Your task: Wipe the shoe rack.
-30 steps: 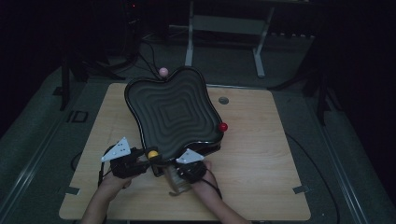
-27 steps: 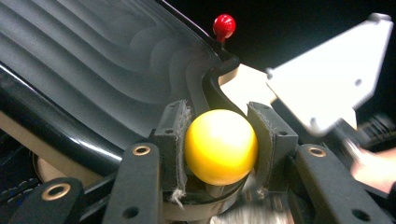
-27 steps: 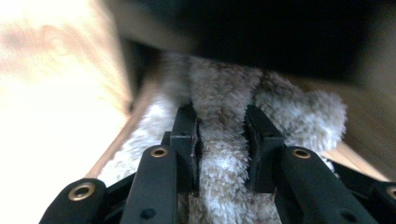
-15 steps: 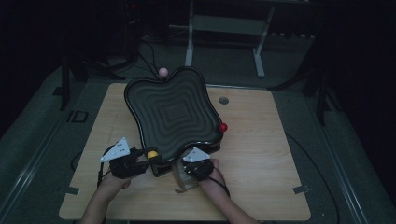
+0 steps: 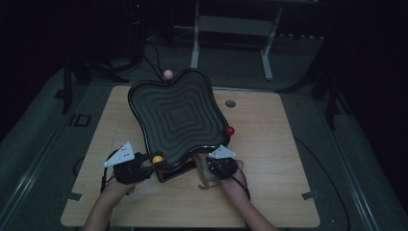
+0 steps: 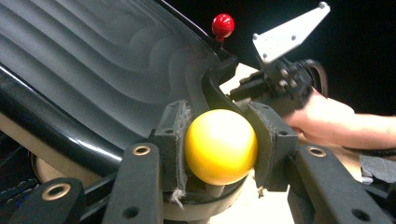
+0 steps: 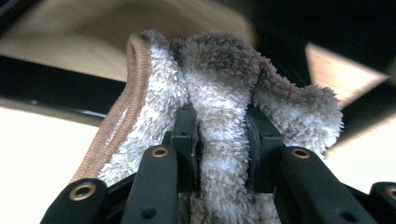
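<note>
Left claw closed on yellow ball knob, pads pressed against both sides; knob located at near edge of black ridged tray, near side of desk. Right claw clamped on fold of fluffy beige cloth, pile bulging above jaw tips; cloth held just beside tray's near right corner. Red ball knob at tray's right edge, pink ball knob at far edge. Tray tilted, far side raised.
</note>
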The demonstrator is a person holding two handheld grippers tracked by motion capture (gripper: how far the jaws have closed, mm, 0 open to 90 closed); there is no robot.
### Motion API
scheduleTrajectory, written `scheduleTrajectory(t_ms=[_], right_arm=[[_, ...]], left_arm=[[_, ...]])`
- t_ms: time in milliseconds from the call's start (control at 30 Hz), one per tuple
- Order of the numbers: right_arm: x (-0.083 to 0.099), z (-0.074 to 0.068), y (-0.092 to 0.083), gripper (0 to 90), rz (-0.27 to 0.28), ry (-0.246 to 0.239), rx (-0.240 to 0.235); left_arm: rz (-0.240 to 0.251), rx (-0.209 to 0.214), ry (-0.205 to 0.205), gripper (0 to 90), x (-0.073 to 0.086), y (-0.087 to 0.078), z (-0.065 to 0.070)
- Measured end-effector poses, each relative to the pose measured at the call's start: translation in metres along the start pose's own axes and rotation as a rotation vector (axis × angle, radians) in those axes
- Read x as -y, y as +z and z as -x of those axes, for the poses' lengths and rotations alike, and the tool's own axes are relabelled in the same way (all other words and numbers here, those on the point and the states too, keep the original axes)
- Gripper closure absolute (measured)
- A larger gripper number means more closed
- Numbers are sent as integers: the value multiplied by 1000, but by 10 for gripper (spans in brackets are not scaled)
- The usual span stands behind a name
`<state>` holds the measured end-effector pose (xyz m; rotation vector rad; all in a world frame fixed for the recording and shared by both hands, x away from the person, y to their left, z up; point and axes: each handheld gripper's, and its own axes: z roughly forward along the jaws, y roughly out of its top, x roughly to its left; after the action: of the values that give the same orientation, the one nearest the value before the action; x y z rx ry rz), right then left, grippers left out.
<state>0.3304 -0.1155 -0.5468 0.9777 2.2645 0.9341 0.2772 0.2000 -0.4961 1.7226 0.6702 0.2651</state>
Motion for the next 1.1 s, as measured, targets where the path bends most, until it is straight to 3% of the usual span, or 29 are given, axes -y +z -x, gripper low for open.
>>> scheduleTrajectory(t_ms=[267, 433, 500, 633, 833, 967, 1100], right_arm=[[-9, -53, 1, 687, 26, -106, -100], [-14, -76, 2, 684, 43, -130, -194], [-14, -85, 1, 684, 47, -183, -199], [-13, -86, -1, 685, 38, -183, -254], [-9, -85, -15, 691, 23, -220, -358], [-15, -91, -27, 690, 95, -191, -413], [-26, -98, -27, 686, 151, -145, -404]], left_arm=[[2, -3, -2, 595, 0, 0, 0], [1, -4, -2, 595, 0, 0, 0], [3, -6, 0, 595, 0, 0, 1], [3, -7, 0, 595, 0, 0, 1], [4, -9, -1, 595, 0, 0, 1], [1, -9, -1, 594, 0, 0, 1], [-2, -8, 1, 594, 0, 0, 1]])
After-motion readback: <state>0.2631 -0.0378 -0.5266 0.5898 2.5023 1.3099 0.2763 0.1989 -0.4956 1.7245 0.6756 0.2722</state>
